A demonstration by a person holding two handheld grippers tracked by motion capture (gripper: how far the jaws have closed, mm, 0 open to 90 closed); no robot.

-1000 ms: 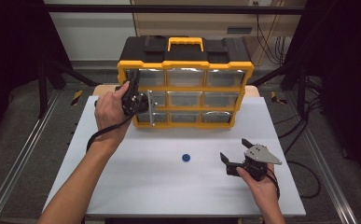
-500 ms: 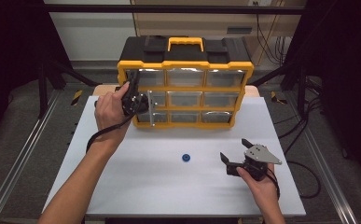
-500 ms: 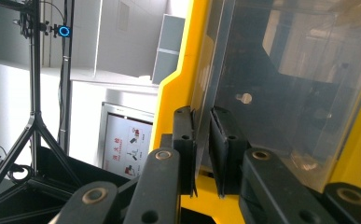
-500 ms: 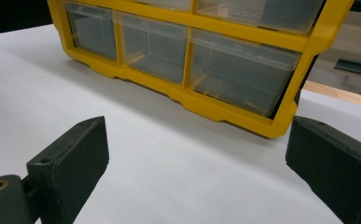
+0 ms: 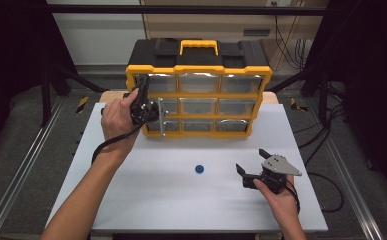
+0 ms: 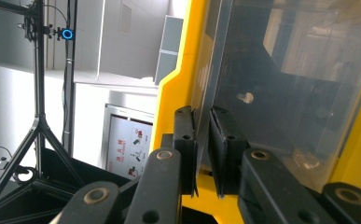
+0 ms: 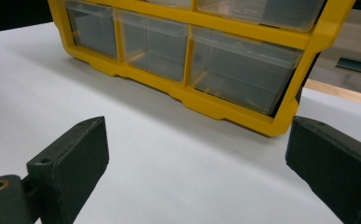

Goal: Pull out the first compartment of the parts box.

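Hiding the drawer [image 5: 153, 117] front, the left gripper [image 6: 202, 144] pinches its edge.

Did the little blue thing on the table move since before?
No. The small blue piece sits at the same spot on the white table, in front of the yellow drawer organizer.

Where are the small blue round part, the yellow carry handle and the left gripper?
small blue round part [image 5: 199, 169], high view, its centre
yellow carry handle [image 5: 198, 46], high view, top bar
left gripper [image 6: 202, 133], left gripper view, between its fingertips
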